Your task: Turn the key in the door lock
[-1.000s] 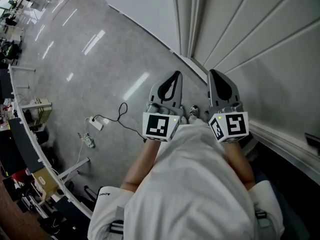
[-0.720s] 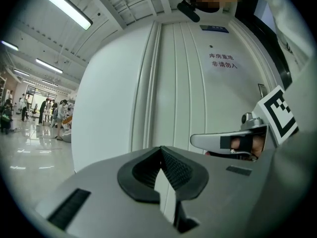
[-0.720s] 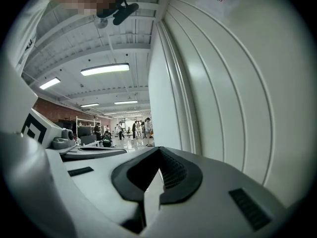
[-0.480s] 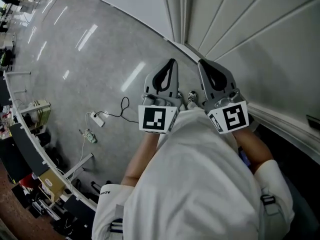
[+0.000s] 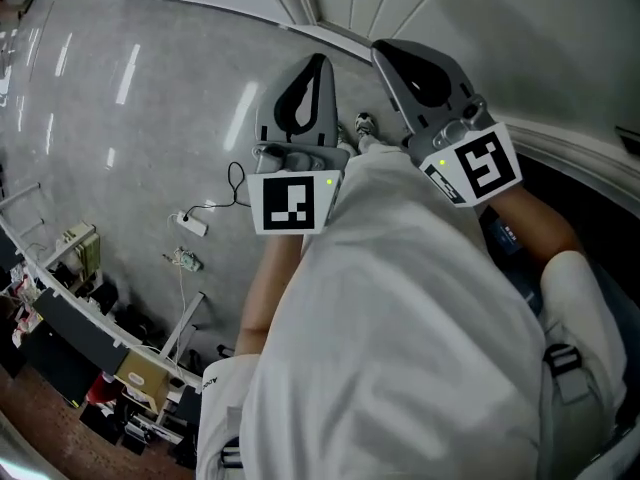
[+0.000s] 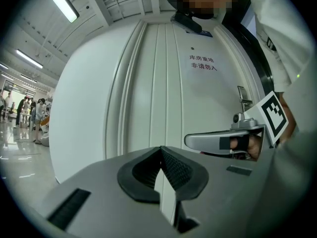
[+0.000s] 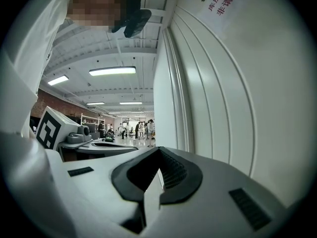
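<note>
The left gripper (image 5: 319,66) and right gripper (image 5: 388,54) are hovering side by side before the white panelled door (image 6: 163,73), each pressing its fingers together, empty. The lock fitting (image 6: 242,102) is sitting near the door's right edge (too small to tell a key).

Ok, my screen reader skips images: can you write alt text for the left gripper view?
The left gripper, shut and empty, points at a white panelled door bearing a small red notice. The right gripper, also shut, shows at the right.
</note>
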Available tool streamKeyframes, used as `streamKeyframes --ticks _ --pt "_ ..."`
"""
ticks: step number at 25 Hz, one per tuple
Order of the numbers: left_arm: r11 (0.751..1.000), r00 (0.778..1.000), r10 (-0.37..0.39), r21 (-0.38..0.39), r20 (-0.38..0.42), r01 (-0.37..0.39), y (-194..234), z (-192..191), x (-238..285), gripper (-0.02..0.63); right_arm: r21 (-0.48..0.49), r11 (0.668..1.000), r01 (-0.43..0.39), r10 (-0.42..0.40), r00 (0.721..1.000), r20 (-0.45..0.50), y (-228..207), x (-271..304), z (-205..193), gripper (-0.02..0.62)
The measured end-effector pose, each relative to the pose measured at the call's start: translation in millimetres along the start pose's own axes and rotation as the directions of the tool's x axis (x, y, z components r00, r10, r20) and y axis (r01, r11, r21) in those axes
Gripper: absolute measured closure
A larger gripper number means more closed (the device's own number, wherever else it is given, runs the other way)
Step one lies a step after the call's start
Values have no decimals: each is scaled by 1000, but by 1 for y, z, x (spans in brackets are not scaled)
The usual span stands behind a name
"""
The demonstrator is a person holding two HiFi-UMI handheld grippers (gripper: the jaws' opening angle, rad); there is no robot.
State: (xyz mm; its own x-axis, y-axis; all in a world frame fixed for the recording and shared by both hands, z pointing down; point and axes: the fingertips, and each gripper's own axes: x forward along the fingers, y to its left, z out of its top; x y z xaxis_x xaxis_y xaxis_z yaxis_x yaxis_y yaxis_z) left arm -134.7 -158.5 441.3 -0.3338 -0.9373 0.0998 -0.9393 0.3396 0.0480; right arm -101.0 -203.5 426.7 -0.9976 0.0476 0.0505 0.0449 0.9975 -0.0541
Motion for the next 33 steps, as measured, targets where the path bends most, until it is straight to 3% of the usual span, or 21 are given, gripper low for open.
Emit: streamKeyframes --ticks 24,33 --pt "997 997 77 -30 0 -77 15 -15 -13 597 80 995 58 -54 997 -56 18 -3 -29 594" --pt "997 998 64 -46 -9 -64 12 -19 -16 597 74 990 116 -109 989 -99 22 4 -34 594"
